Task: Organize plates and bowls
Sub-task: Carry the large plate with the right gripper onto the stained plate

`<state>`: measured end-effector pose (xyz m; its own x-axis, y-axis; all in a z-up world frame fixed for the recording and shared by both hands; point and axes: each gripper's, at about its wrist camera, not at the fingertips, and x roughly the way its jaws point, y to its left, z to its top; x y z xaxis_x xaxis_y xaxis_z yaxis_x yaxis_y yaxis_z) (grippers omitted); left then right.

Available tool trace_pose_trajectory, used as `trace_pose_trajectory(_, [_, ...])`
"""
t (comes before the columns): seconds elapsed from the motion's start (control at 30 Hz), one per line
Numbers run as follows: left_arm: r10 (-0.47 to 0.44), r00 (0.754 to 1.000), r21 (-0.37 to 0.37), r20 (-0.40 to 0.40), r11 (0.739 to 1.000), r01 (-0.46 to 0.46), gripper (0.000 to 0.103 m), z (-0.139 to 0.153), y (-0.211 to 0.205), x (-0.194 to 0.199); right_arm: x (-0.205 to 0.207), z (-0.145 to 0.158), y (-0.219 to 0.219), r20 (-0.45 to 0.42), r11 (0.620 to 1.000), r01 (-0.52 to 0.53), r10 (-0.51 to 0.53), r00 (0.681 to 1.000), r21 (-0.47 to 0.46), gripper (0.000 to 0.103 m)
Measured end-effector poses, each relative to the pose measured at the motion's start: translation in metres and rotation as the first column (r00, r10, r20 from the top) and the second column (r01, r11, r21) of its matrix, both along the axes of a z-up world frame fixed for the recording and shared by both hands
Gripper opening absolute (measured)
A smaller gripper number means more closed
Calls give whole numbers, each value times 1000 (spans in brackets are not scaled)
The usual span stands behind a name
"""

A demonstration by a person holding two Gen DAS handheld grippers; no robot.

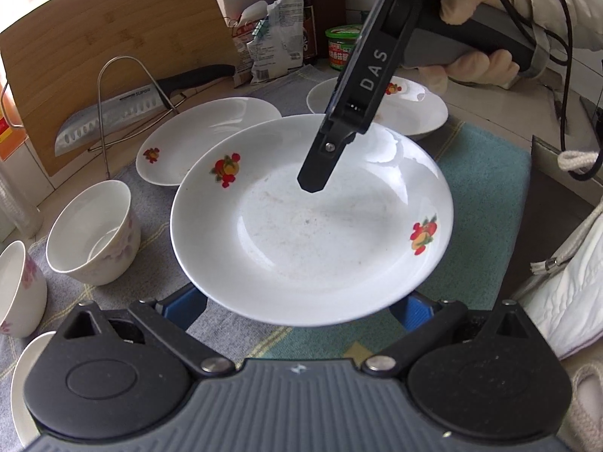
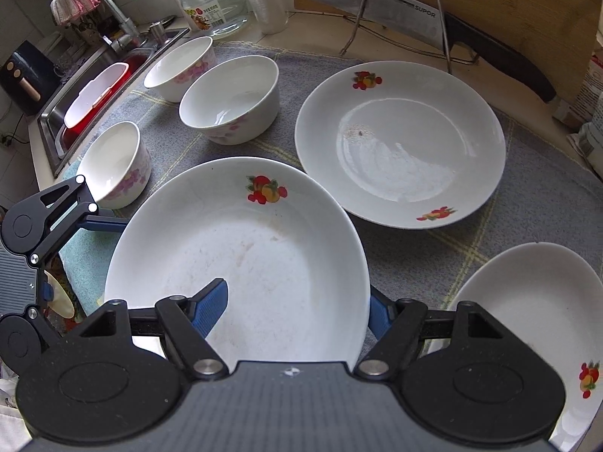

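While right gripper (image 2: pixel 297 309) clamps stained plate (image 2: pixel 241 248) | left gripper (image 1: pixel 301 307) state unclear

**Fruit-print plate between both sets of jaws**

A white deep plate (image 2: pixel 241 248) with red-and-orange fruit motifs and a faintly smeared centre sits tilted, its rim between each pair of jaws. Beyond the right jaws lie a second matching plate (image 2: pixel 399 143), a third (image 2: pixel 535 309) to their right, and three floral bowls (image 2: pixel 230 98) upright to the left.
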<state>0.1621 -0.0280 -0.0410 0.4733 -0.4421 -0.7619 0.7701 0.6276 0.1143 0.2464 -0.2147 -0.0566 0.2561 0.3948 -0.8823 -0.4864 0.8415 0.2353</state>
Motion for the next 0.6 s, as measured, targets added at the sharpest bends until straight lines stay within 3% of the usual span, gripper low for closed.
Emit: trace_pose_trajectory(0.6, [-148,989,-11,9,989,148,102,10,-66,6,-22,9,-80,39,988,157,-157,987,-2,80])
